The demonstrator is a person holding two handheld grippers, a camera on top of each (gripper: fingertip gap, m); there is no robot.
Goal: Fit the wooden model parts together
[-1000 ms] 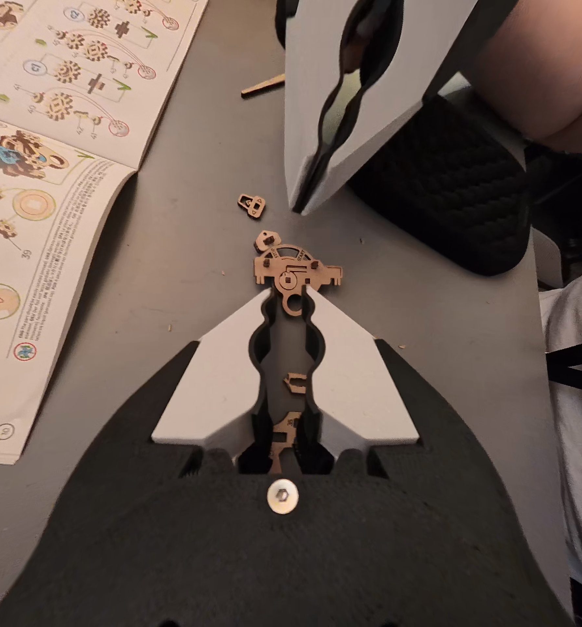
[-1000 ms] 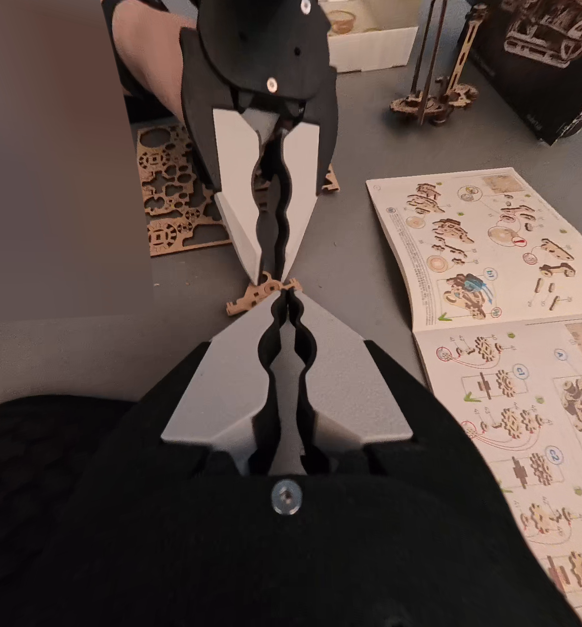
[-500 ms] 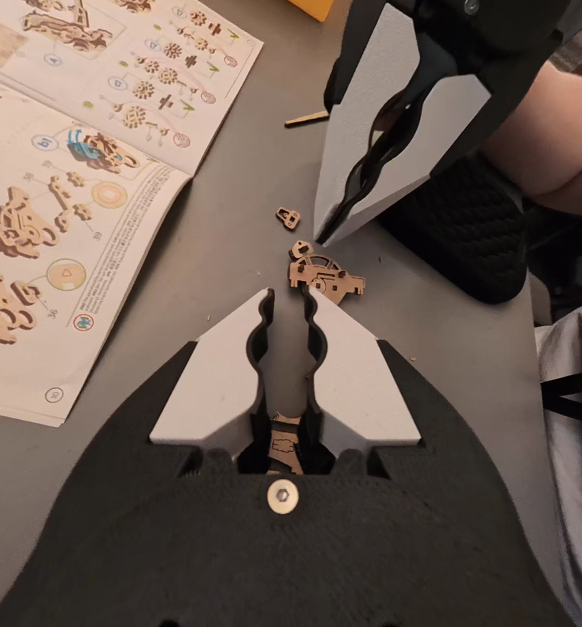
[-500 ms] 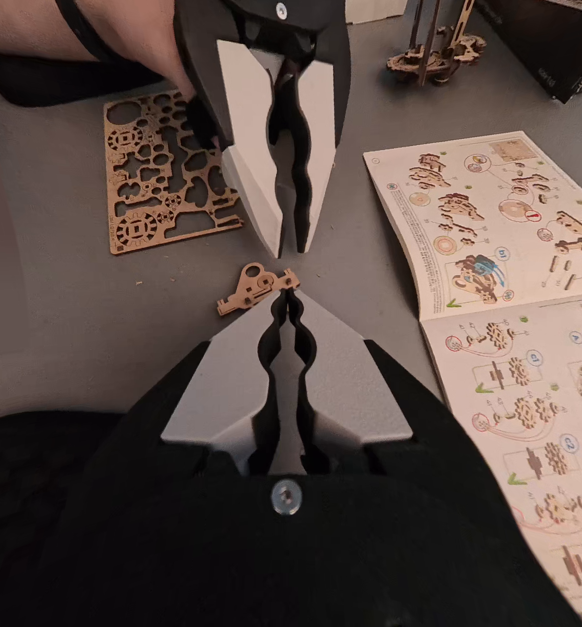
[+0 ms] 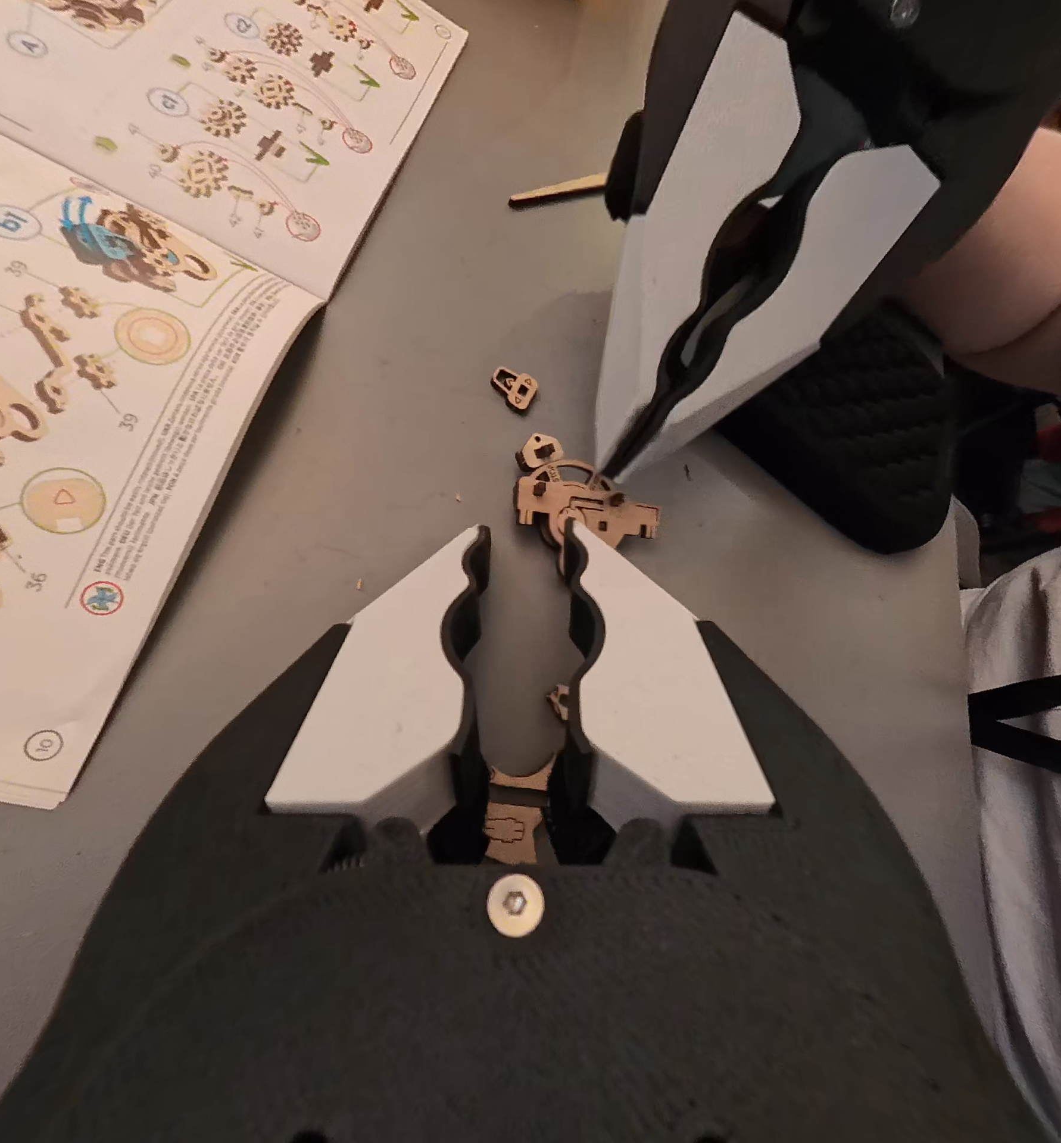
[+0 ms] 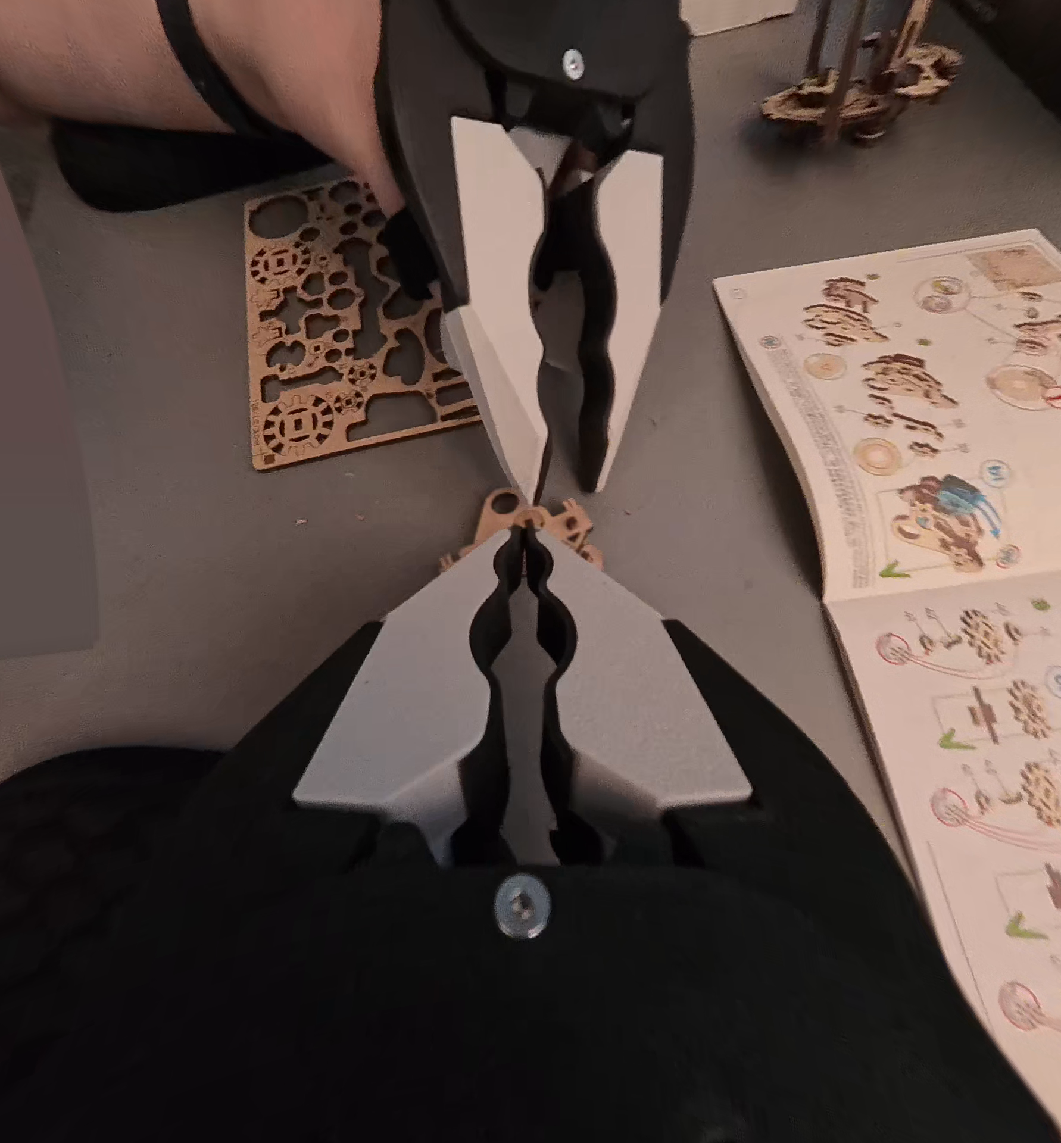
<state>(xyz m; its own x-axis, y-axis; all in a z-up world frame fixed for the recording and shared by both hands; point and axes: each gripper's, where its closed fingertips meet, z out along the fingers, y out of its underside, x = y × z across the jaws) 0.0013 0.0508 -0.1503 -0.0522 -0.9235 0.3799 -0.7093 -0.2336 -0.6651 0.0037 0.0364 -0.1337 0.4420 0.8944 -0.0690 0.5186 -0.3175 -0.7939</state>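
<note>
2 claws meet at the wooden assembly (image 5: 584, 504): left claw (image 5: 528, 535) parted, right claw (image 6: 525, 537) pinched together.

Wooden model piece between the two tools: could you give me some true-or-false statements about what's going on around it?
1. The left gripper has its jaws apart. True.
2. The wooden piece lies on the instruction booklet. False: it lies on the bare grey table, beside the booklet.
3. The right gripper has its jaws shut, tips at the wooden piece. True.
4. The left gripper holds the punched-out wooden sheet. False: the sheet lies flat on the table.
</note>
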